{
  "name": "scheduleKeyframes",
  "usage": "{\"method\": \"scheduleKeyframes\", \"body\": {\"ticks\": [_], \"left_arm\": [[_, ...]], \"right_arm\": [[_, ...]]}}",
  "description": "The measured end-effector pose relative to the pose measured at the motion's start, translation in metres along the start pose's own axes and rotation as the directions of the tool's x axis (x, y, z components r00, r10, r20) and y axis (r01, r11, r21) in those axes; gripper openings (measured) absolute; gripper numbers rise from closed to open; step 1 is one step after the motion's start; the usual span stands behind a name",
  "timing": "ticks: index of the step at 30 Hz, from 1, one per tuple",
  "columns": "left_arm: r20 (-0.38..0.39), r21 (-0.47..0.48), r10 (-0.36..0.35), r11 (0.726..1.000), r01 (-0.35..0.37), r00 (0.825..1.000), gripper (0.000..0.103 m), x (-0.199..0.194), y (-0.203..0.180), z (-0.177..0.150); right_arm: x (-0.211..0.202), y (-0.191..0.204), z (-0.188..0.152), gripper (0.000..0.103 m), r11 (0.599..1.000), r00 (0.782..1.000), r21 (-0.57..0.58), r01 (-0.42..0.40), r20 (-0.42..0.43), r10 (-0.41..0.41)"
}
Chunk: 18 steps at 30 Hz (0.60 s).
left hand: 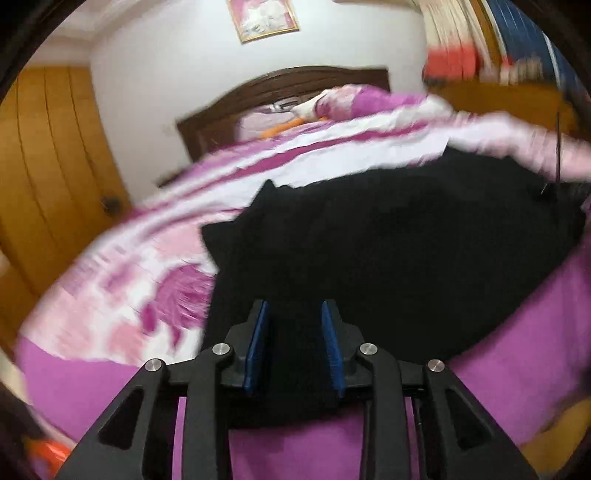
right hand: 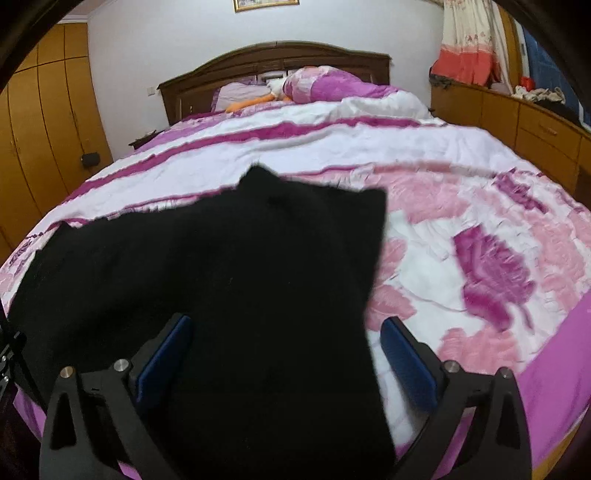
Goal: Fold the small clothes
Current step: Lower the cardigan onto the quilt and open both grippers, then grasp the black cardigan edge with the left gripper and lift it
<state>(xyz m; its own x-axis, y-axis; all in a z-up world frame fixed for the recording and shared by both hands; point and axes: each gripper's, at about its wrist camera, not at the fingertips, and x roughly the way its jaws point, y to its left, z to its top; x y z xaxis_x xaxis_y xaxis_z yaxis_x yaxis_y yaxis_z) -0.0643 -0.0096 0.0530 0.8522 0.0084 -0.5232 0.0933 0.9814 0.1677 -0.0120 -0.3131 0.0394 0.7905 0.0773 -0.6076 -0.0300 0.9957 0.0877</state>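
Through the left wrist camera we are looking over a black garment [left hand: 388, 251] that is lying spread on the bed [left hand: 122, 317], across its pink, white and purple floral cover. This view is heavily blurred. Only here are we seeing a wooden door with a round knob [left hand: 110, 203] at the left edge, and a framed picture [left hand: 262, 18] in full on the white wall above the dark headboard. The left gripper [left hand: 295, 343] is pointing down at the near edge of the garment; its blue pads [left hand: 258, 343] are standing a modest gap apart, with black cloth lying between them, and the pads are not pressing on it.

Through the right wrist camera we are getting a sharper view of the same bed, and here the right half of the cover with its large magenta flower [right hand: 491, 277] is showing. We are also seeing a wooden dresser [right hand: 535, 125] along the right wall with small things on top, too small to tell, and a curtain [right hand: 469, 44] behind it. The right gripper [right hand: 284, 354] is standing wide open, with the garment's near corner lying between the pads, apparently touching neither.
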Motion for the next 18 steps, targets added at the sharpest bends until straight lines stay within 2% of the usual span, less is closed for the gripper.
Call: {"method": "scheduleKeyframes", "body": {"ticks": [1, 2, 3, 4, 5, 6, 7, 8, 10, 12, 13, 14, 15, 18], "left_arm": [[-0.015, -0.093, -0.055, 0.994, 0.054, 0.998, 0.024, -0.002, 0.016, 0.002], [-0.019, -0.192, -0.101, 0.977, 0.096, 0.995, 0.025, -0.005, 0.034, 0.001], [-0.015, -0.302, -0.147, 0.944, 0.135, 0.989, 0.028, -0.006, 0.052, -0.001], [-0.007, -0.379, -0.177, 0.911, 0.161, 0.984, 0.030, -0.007, 0.063, -0.004], [0.013, -0.472, -0.219, 0.858, 0.199, 0.976, 0.038, -0.010, 0.079, -0.011], [0.030, -0.567, -0.267, 0.789, 0.237, 0.963, 0.056, -0.010, 0.099, -0.019], [0.032, -0.607, -0.289, 0.755, 0.248, 0.957, 0.064, -0.009, 0.109, -0.025], [0.037, -0.655, -0.319, 0.708, 0.264, 0.947, 0.071, -0.008, 0.121, -0.032], [0.063, -0.730, -0.395, 0.607, 0.312, 0.916, 0.071, -0.004, 0.138, -0.048], [0.086, -0.774, -0.465, 0.526, 0.353, 0.881, 0.071, 0.004, 0.148, -0.058], [0.098, -0.788, -0.478, 0.499, 0.362, 0.873, 0.071, 0.006, 0.151, -0.062], [0.124, -0.807, -0.495, 0.454, 0.378, 0.860, 0.071, 0.009, 0.156, -0.065], [0.142, -0.820, -0.506, 0.421, 0.388, 0.851, 0.071, 0.012, 0.158, -0.066], [0.211, -0.865, -0.538, 0.287, 0.412, 0.816, 0.071, 0.029, 0.163, -0.073]], "right_arm": [[-0.013, 0.004, 0.001, 0.102, 1.000, 0.999, -0.005, 0.016, 0.049, -0.016], [-0.028, 0.011, 0.002, 0.102, 1.000, 0.994, -0.023, 0.019, 0.110, -0.017], [-0.045, 0.024, 0.002, 0.102, 0.998, 0.986, -0.061, 0.004, 0.166, 0.007], [-0.056, 0.036, 0.004, 0.102, 0.996, 0.983, -0.094, -0.007, 0.180, 0.024], [-0.062, 0.046, 0.007, 0.102, 0.992, 0.983, -0.125, -0.011, 0.178, 0.033], [-0.069, 0.059, 0.012, 0.102, 0.986, 0.985, -0.168, -0.006, 0.171, 0.035], [-0.076, 0.070, 0.017, 0.102, 0.980, 0.985, -0.199, 0.012, 0.171, 0.022], [-0.080, 0.077, 0.022, 0.102, 0.977, 0.985, -0.211, 0.026, 0.173, 0.011], [-0.091, 0.084, 0.033, 0.102, 0.980, 0.985, -0.199, 0.020, 0.174, 0.016], [-0.099, 0.083, 0.041, 0.102, 0.990, 0.986, -0.142, -0.023, 0.158, 0.046], [-0.102, 0.082, 0.042, 0.102, 0.993, 0.987, -0.110, -0.043, 0.150, 0.059], [-0.104, 0.082, 0.042, 0.102, 0.995, 0.987, -0.085, -0.048, 0.146, 0.060], [-0.104, 0.083, 0.042, 0.102, 0.996, 0.988, -0.075, -0.044, 0.144, 0.055], [-0.102, 0.094, 0.036, 0.102, 0.993, 0.990, -0.109, -0.033, 0.132, 0.047]]}}
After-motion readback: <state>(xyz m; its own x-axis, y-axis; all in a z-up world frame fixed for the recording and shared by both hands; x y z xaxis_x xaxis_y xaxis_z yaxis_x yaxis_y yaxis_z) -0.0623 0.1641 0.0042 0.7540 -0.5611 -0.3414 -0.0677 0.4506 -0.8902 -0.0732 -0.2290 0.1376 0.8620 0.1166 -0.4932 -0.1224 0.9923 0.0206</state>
